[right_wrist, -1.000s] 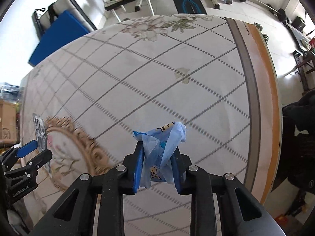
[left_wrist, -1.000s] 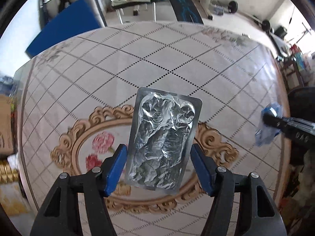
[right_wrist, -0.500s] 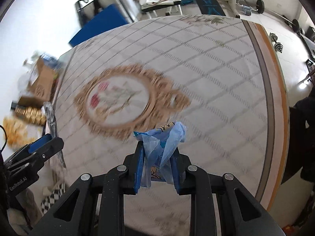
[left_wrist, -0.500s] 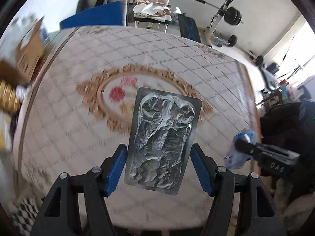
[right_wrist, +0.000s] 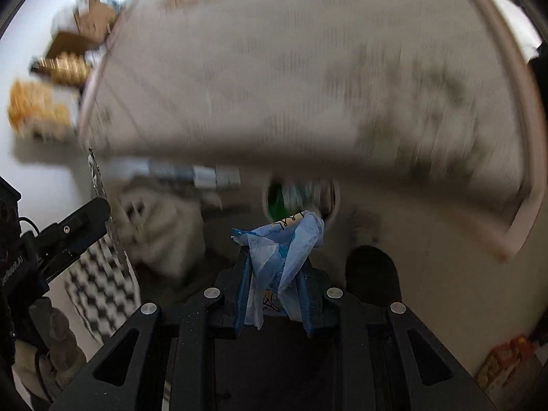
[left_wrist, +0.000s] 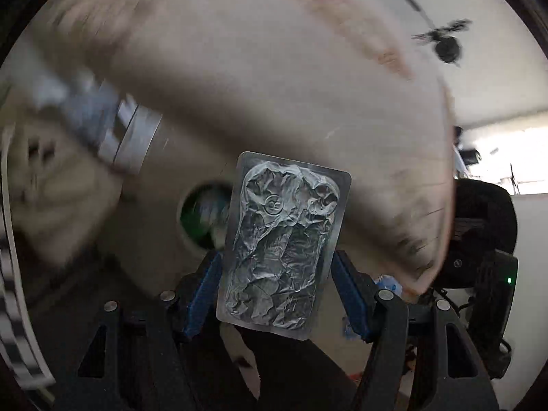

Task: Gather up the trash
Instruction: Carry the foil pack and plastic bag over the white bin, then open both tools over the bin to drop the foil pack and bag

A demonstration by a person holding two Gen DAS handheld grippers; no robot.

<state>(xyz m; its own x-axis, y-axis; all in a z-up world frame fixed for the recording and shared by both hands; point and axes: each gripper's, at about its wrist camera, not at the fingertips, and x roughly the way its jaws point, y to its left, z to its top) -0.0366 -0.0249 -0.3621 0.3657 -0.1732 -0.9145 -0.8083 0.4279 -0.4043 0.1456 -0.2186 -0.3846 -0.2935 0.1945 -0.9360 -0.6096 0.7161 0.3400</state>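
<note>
My left gripper (left_wrist: 277, 270) is shut on a silver foil blister pack (left_wrist: 284, 239), held upright between the blue pads (left_wrist: 205, 281). My right gripper (right_wrist: 274, 281) is shut on a crumpled blue wrapper (right_wrist: 287, 250). Both views are blurred by motion. A round bin opening with green and white contents (left_wrist: 202, 219) sits on the floor below the table edge; it also shows in the right wrist view (right_wrist: 298, 198), just beyond the wrapper. The left gripper shows at the left of the right wrist view (right_wrist: 68, 233).
The patterned table (right_wrist: 291, 68) fills the upper part of both views, its edge (left_wrist: 441, 171) at right. A pale bag or bundle (right_wrist: 154, 229), a checkered mat (right_wrist: 102, 287), cardboard boxes (right_wrist: 68, 44) and a dark shoe (right_wrist: 373, 270) are on the floor.
Both grippers have swung back off the table and down toward the floor, still holding their trash. The bin opening has come into view below the table edge.
</note>
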